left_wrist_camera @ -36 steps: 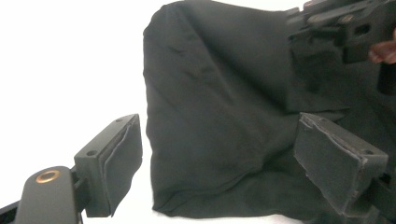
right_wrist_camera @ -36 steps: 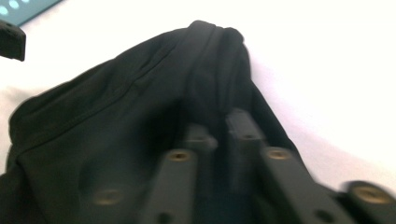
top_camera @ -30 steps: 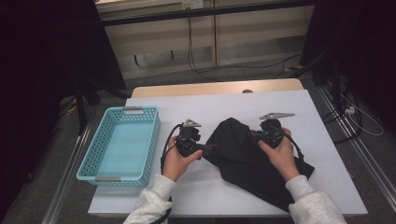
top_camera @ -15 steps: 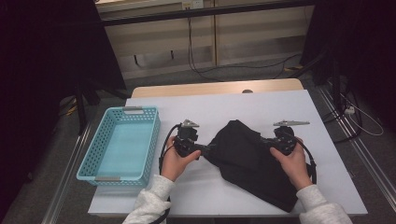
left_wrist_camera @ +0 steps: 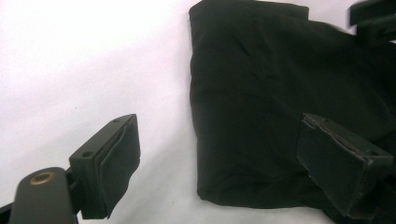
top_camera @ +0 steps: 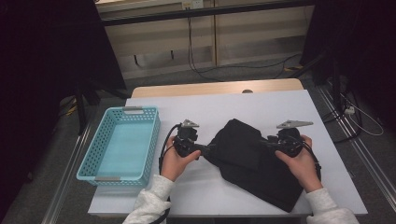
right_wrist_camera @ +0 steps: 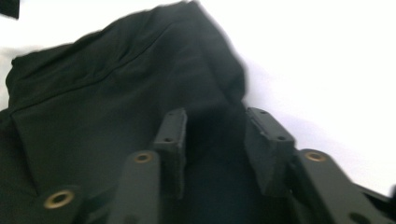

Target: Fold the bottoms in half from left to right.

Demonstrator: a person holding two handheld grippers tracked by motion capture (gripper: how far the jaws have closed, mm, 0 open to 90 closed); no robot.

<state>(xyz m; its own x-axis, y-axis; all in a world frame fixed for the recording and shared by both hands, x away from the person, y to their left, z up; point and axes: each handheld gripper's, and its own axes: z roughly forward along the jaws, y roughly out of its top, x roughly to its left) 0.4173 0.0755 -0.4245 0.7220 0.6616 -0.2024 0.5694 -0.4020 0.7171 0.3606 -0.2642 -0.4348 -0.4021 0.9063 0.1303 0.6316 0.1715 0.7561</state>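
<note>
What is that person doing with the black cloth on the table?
A person holds a gripper in each hand and is working on a black cloth lying crumpled on the white table. The left gripper is open at the cloth's left edge, not pinching it. The right gripper sits over the cloth's right side; its jaws have just been opening, with a fold between them but not squeezed. A blue basket waits at the left with nothing in it.

No readable text, label, brand, number or sign appears on anything in these views.
</note>
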